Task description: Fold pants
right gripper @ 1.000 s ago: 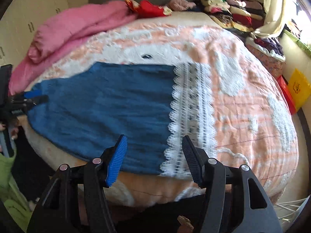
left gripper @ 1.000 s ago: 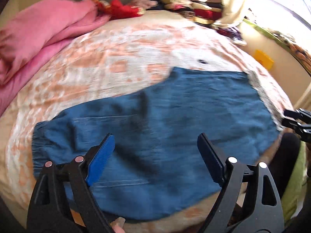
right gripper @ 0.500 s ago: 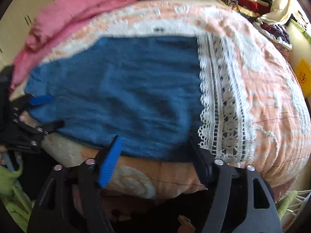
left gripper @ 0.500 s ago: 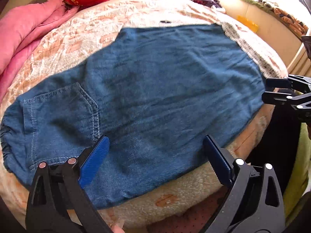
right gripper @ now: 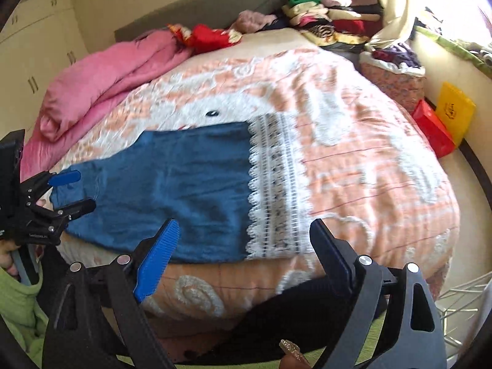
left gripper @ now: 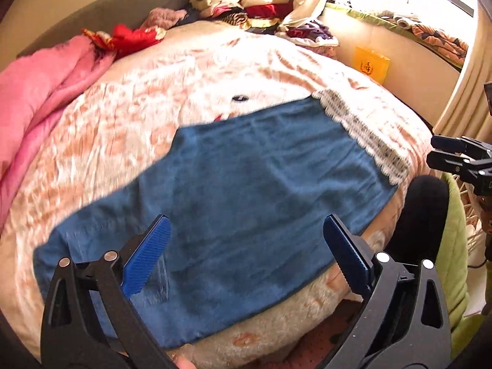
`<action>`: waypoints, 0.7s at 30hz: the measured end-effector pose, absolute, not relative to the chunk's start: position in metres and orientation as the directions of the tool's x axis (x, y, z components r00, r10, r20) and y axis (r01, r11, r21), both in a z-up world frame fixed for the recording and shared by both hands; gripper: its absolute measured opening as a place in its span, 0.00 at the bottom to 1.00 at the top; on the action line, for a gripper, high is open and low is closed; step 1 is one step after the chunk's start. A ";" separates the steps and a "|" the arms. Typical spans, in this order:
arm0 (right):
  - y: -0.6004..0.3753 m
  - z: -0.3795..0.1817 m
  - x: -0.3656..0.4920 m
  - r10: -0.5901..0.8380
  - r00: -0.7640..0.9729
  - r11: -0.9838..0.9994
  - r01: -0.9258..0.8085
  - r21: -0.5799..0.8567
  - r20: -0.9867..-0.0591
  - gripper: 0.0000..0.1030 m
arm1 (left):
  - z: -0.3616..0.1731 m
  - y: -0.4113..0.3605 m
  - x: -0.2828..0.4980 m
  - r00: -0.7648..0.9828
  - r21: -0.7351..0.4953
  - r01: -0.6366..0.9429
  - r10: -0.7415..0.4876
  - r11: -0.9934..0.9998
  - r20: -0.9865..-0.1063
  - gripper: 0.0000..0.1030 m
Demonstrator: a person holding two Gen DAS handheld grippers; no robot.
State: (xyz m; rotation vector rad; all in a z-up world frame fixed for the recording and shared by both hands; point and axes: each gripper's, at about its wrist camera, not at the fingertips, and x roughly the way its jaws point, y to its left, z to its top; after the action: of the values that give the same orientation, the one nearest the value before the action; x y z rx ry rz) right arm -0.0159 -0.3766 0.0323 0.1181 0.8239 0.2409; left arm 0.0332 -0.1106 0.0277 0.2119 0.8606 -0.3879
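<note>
**Both grippers backed off, pants flat near front edge of bed**

Pants (left gripper: 246,203) lie flat on the bed (right gripper: 353,160), along its front edge: waist end toward the front-left corner, lace hem (right gripper: 272,184) toward the middle of the edge. Looks already halved, legs stacked, though I can't confirm the layers. Some blur in both views.

Change: half a second ago both cameras sat low and close over the denim; now both have pulled up and back, more of the bed and room showing. Pants have not shifted on the bed; same outline, same lace position.

Left gripper (left gripper: 246,261): jaws wide apart, nothing between them, hovering above the waist half, apart from the cloth. Right gripper (right gripper: 243,261): jaws wide apart too, empty, hanging off the front edge below the hem end, not touching.

Meaning: likely a smoothing or check pass just ended and hands are resetting. Next fold probably needs a grab at one end, hem or waist, to bring it over the other. No grip yet on either side.

Pink quilt (right gripper: 101,80) at the left edge and clothes pile (right gripper: 332,15) at the far-right corner, well apart from the pants.
</note>
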 end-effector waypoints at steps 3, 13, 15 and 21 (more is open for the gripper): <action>-0.384 0.035 -0.020 0.250 0.667 0.968 -0.151 0.202 -0.702 0.83 | 0.035 -0.123 0.041 0.582 0.023 0.444 -0.268 0.896 -0.768 0.91; -0.403 0.020 -0.017 0.260 0.657 0.961 -0.108 0.254 -0.707 0.83 | 0.043 -0.177 0.090 0.558 0.059 0.528 -0.294 0.847 -0.776 0.91; -0.402 0.015 -0.014 0.269 0.648 0.958 -0.106 0.265 -0.712 0.83 | 0.040 -0.189 0.105 0.540 0.051 0.547 -0.306 0.836 -0.785 0.91; -0.399 -0.005 0.001 0.284 0.618 0.950 -0.079 0.302 -0.733 0.83 | 0.025 -0.219 0.148 0.479 0.016 0.598 -0.341 0.802 -0.809 0.90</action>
State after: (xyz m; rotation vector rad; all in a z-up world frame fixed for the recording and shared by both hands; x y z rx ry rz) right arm 0.0008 -0.3993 -0.0051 0.2507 0.8822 0.2114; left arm 0.1481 -0.2194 0.0251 0.3157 0.9036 -0.5843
